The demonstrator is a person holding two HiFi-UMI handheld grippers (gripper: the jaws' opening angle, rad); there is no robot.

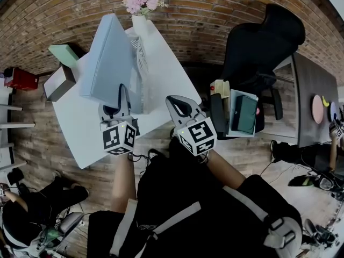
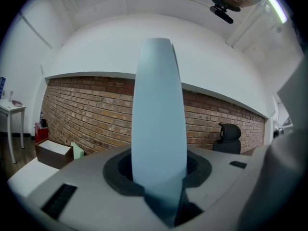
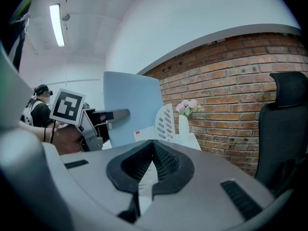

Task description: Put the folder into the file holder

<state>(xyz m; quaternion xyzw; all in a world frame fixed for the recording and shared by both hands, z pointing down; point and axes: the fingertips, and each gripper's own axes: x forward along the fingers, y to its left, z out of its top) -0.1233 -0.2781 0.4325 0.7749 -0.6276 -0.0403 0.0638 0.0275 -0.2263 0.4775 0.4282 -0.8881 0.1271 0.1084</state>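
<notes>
A light blue folder stands upright on edge over the white table, and my left gripper is shut on its near lower edge. In the left gripper view the folder rises edge-on out of the jaws of that gripper. The white perforated file holder stands just right of the folder, very close to it. My right gripper hangs at the table's near right edge, shut and with nothing in it. The right gripper view shows the folder, the left gripper and the file holder beyond its own jaws.
A white vase of pink flowers stands at the table's far end. A brown box and a green item lie at the table's left. A black office chair and a small stand with teal things are to the right.
</notes>
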